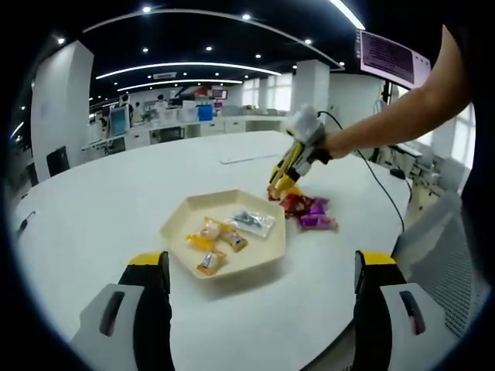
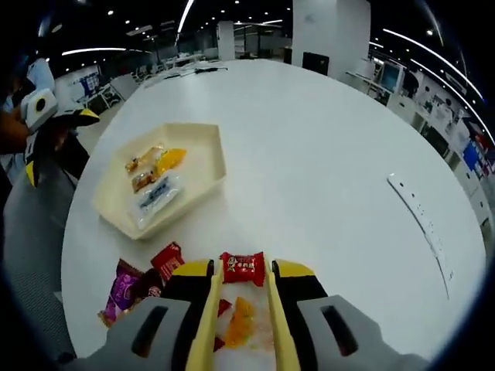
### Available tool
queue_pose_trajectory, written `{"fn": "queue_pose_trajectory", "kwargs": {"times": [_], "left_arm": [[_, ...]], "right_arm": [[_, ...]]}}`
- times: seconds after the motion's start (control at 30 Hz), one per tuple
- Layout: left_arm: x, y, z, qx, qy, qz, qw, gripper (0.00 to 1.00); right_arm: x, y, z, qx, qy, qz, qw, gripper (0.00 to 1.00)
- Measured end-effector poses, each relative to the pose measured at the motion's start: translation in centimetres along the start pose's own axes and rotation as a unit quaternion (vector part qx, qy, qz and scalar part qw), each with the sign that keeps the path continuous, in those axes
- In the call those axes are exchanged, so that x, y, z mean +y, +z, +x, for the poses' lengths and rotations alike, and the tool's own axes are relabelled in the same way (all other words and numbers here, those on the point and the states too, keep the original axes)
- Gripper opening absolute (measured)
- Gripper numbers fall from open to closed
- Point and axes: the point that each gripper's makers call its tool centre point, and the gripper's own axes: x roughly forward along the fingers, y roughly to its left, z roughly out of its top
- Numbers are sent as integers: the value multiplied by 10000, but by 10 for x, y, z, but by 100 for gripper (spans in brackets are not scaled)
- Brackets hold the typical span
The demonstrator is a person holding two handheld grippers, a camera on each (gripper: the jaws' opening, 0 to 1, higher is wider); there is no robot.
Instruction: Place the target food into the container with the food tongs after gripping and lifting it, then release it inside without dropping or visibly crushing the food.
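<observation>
White tabletop [image 1: 116, 201] stretches round and wide beneath both of our grippers. On it we see a cream six-sided tray [image 1: 179, 224] that holds several wrapped snacks: orange and yellow packets [image 1: 210, 241] and one clear silvery packet [image 1: 252, 222]. Just beside the tray lies a small heap of loose snacks [image 1: 308, 212] in red and purple wrappers. Our right gripper [image 2: 243, 290] is down at that heap, fitted with yellow food tongs [image 2: 207, 325]. The tong arms stand apart, with a red wrapped candy [image 2: 242, 268] lying between their tips and an orange wrapped piece [image 2: 239, 322] further back between them; we cannot tell whether the tongs touch the candy. Our left gripper [image 1: 261, 270] hangs over the table's near edge, its jaws spread wide with nothing between them.
</observation>
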Motion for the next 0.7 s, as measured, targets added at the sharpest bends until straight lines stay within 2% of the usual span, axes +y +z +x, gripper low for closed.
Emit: {"fn": "queue_pose_trajectory", "kwargs": {"times": [0.03, 0.07, 0.5, 0.7], "left_arm": [[0, 0, 0, -3, 0, -2, 10000, 95], [0, 0, 0, 5, -3, -3, 10000, 95], [0, 1, 0, -17, 8, 14, 10000, 95], [-1, 1, 0, -22, -6, 49, 10000, 96]], "right_arm": [[3, -2, -1, 56, 68, 153, 9998, 26], [-2, -2, 0, 35, -71, 359, 9993, 24], [-7, -2, -8, 94, -131, 470, 9988, 19], [-14, 9, -22, -17, -193, 489, 9986, 20]]}}
